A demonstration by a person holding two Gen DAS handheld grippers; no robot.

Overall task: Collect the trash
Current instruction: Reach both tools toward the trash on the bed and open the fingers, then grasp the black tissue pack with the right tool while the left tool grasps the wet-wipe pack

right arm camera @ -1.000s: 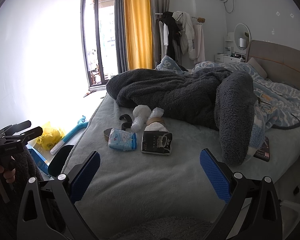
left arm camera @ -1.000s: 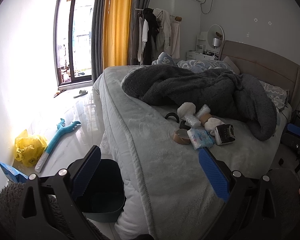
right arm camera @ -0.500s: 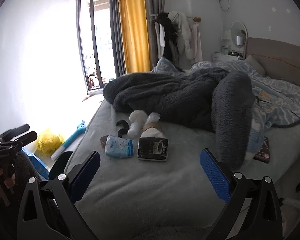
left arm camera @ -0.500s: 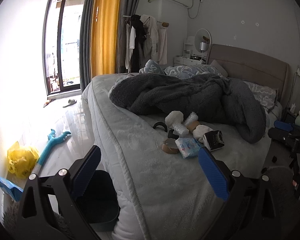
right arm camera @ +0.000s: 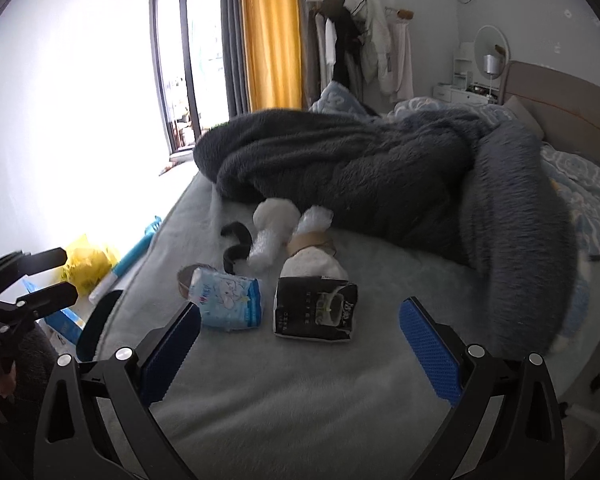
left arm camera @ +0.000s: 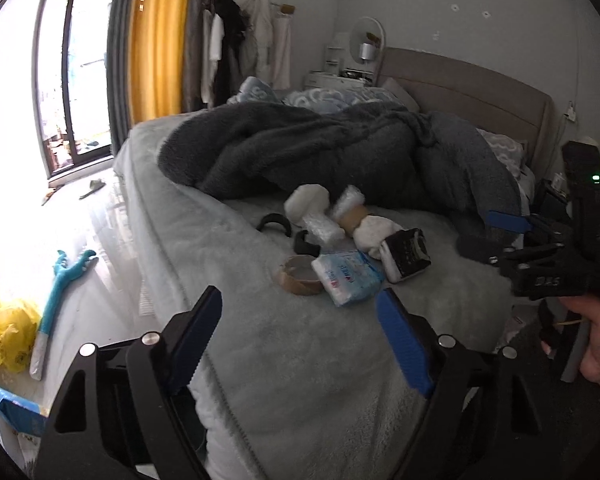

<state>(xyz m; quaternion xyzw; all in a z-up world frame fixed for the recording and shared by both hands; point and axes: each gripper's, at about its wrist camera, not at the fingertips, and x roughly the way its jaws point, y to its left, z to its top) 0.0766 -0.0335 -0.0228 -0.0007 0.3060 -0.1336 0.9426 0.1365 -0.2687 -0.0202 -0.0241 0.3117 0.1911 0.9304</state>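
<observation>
Trash lies in a cluster on the grey bed (left arm camera: 300, 360): a blue tissue pack (left arm camera: 346, 276) (right arm camera: 230, 304), a black packet (left arm camera: 408, 254) (right arm camera: 316, 312), a brown tape roll (left arm camera: 298, 276), crumpled white paper (left arm camera: 306, 204) (right arm camera: 276, 214), bubble wrap (right arm camera: 266, 248) and two black curved pieces (left arm camera: 274, 224). My left gripper (left arm camera: 300, 328) is open and empty, just short of the tape roll and tissue pack. My right gripper (right arm camera: 300, 340) is open and empty, in front of the black packet. A dark bin (right arm camera: 96, 324) stands on the floor by the bed.
A dark fluffy blanket (left arm camera: 340, 156) is heaped behind the trash. On the floor to the left lie a yellow bag (left arm camera: 8, 336), a teal toy (left arm camera: 60, 280) and a blue box (left arm camera: 16, 412). The right gripper shows at the right in the left wrist view (left arm camera: 548, 256).
Both grippers have moved closer to the trash cluster on the bed. The left gripper has swung right, away from the bin. Both stay open.
</observation>
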